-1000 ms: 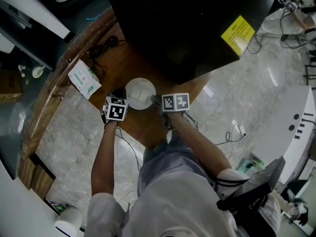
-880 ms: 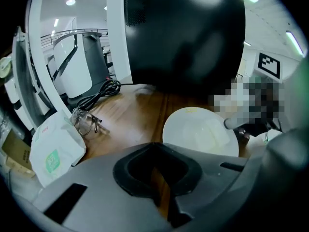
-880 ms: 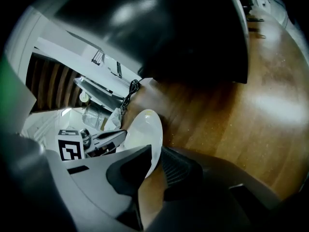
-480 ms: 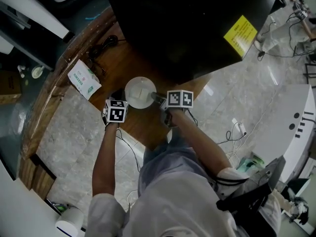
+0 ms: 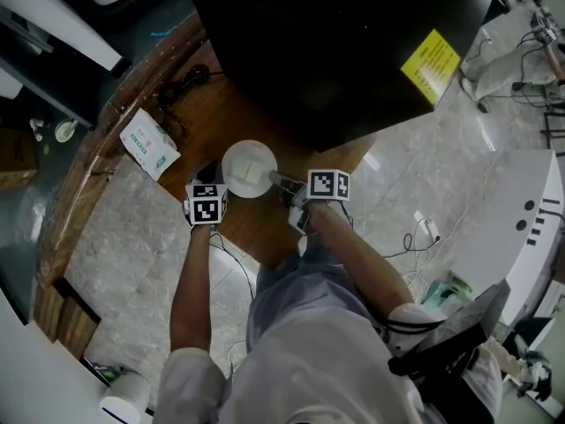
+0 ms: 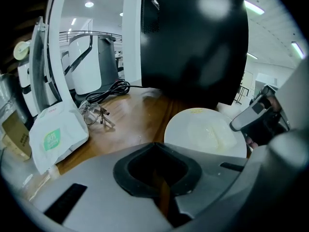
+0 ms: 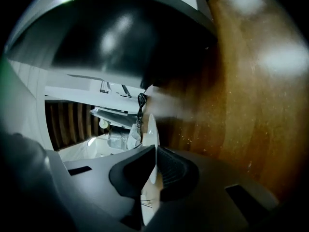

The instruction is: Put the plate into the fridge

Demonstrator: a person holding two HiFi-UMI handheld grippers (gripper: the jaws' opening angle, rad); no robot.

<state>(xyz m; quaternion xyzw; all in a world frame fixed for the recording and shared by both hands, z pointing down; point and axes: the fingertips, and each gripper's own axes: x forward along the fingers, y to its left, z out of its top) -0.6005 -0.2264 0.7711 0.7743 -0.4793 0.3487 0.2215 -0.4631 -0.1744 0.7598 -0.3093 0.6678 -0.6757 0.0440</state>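
A white plate (image 5: 250,169) hovers over the wooden counter (image 5: 225,104), just in front of the black fridge (image 5: 327,42). My right gripper (image 5: 279,182) is shut on the plate's right rim. In the right gripper view the plate (image 7: 151,129) shows edge-on, pinched between the two jaws of the right gripper (image 7: 155,166). My left gripper (image 5: 212,177) sits at the plate's lower left, a little apart from it. Its jaws are shut with nothing in them in the left gripper view (image 6: 161,197), where the plate (image 6: 205,137) lies ahead on the right.
A white packet with green print (image 5: 151,140) (image 6: 54,138) lies on the counter at the left. A black cable (image 5: 183,81) (image 6: 110,88) coils beyond it. The fridge carries a yellow sticker (image 5: 427,60). The marble floor (image 5: 459,148) lies to the right of the counter.
My left gripper has drawn back a little from the plate's edge. The right gripper's cube has shifted slightly right, and the plate stays in its hold almost in place.
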